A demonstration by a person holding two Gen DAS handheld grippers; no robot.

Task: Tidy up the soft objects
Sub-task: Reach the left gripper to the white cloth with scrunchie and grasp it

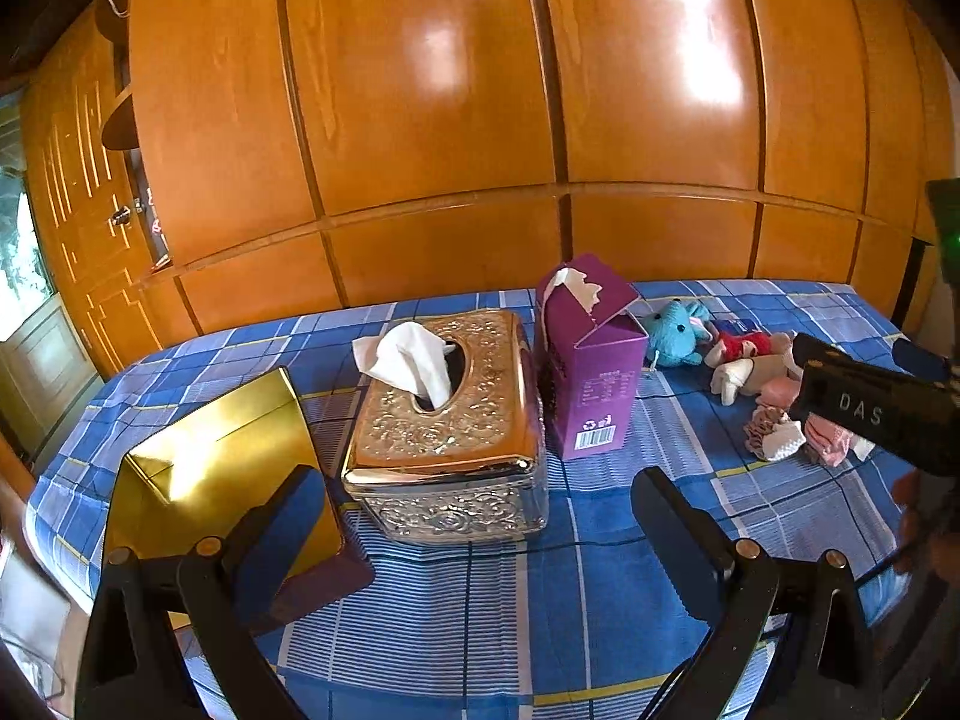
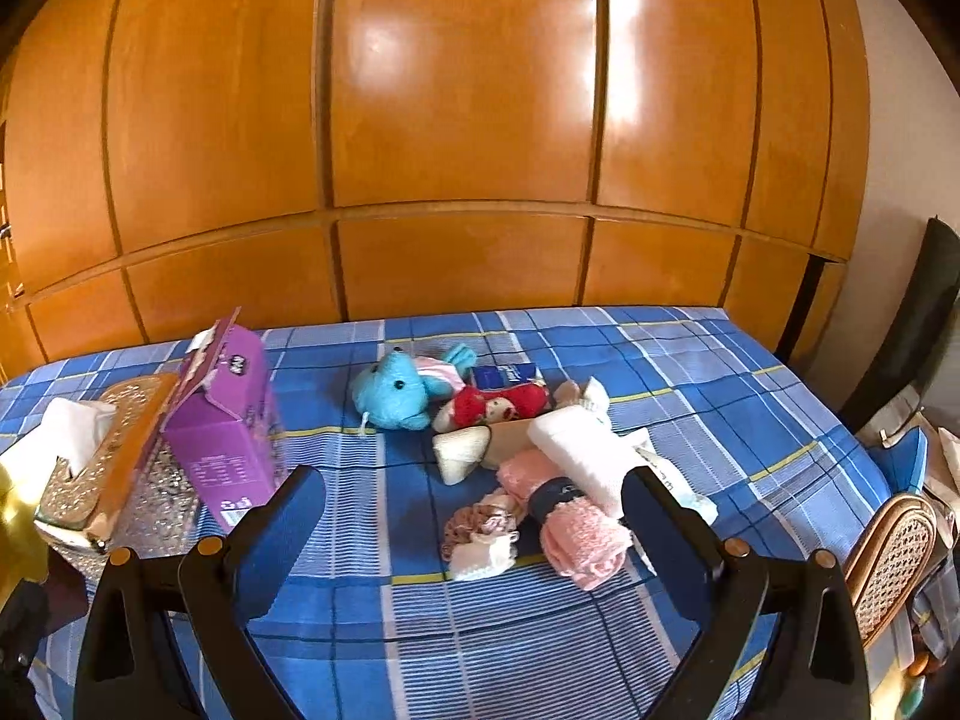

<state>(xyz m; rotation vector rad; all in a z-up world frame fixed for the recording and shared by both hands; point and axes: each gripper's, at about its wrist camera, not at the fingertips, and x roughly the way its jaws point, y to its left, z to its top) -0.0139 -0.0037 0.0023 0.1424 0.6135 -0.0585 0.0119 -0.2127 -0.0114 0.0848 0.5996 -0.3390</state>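
My left gripper hovers with its fingers spread apart, nothing between them, the ornate tissue box at frame centre. My right gripper is likewise spread wide and empty above the soft toys and cloths, piled mid-frame on the blue plaid cover, right of the purple carton.
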